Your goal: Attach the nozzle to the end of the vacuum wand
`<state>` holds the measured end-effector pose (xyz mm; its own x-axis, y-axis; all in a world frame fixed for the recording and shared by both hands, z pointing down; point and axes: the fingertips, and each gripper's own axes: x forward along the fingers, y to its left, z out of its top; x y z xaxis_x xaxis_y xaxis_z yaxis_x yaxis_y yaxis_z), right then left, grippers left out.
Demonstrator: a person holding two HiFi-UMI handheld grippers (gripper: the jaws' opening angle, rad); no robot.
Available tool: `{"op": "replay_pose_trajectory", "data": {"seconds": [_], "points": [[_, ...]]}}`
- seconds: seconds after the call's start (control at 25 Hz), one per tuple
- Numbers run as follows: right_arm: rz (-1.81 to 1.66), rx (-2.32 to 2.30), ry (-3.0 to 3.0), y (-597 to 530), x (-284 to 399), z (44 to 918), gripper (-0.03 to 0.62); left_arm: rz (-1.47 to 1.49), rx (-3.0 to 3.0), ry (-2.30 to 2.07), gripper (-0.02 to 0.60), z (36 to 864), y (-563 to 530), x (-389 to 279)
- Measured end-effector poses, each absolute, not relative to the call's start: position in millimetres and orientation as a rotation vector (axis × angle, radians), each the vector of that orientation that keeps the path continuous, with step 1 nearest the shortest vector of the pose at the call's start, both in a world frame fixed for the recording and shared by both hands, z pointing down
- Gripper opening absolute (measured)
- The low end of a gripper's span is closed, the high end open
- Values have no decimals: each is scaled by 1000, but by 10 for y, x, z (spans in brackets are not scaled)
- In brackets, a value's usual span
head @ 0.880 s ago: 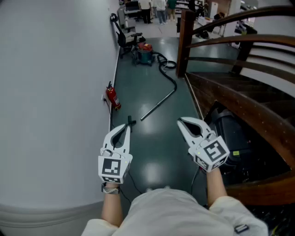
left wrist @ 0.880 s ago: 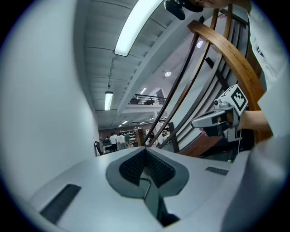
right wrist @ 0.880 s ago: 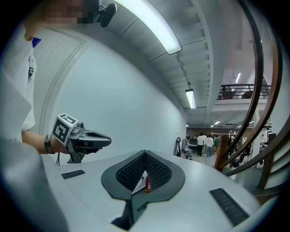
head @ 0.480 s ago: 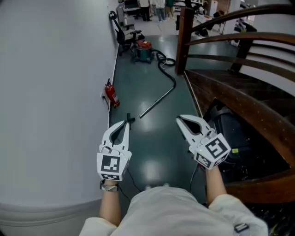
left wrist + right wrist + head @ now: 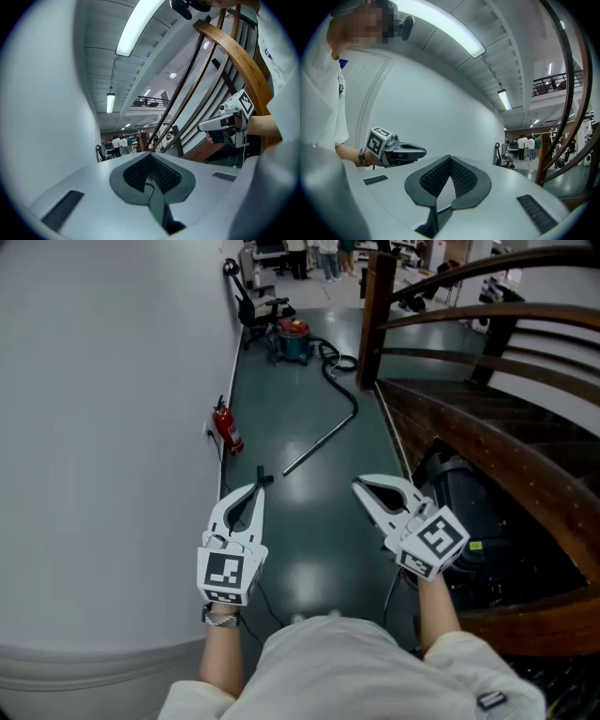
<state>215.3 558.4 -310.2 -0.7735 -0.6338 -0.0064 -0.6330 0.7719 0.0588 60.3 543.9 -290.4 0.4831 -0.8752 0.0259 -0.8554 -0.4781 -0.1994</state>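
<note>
Stood in a corridor beside a pale curved wall (image 5: 112, 427), both hands held out level over the dark green floor (image 5: 309, 540). Had the left gripper (image 5: 258, 488) fully shut, pads meeting, with nothing between them. Had the right gripper (image 5: 358, 486) shut the same way and just as empty.

Could see the wand (image 5: 319, 446) lying flat on the floor ahead, a slim metal tube running on a slant, joined at its far end to a black hose (image 5: 339, 381) that curled back to the vacuum cleaner (image 5: 293, 345) further down the corridor. Noticed a small dark cross-shaped piece (image 5: 264, 476) on the floor just beside the wand's near end, apart from it; took it for the nozzle, though too small to tell for sure. Passed a red fire extinguisher (image 5: 228, 432) standing against the wall, with a wooden stair rail (image 5: 469, 324) on the other side.

Judged the job not yet begun: neither part picked up, wand bare at its tip. Left to do: walk up, take hold of that piece and the wand, line them up, and push one onto the other.
</note>
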Motion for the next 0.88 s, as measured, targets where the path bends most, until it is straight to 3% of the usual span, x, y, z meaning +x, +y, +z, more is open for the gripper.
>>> {"op": "replay_pose_trajectory", "data": {"seconds": [0.88], "points": [[28,1054,-2995,5256,2700,-2932,28,-196,-2570,1579,-3,-2760,5313,1040]]}}
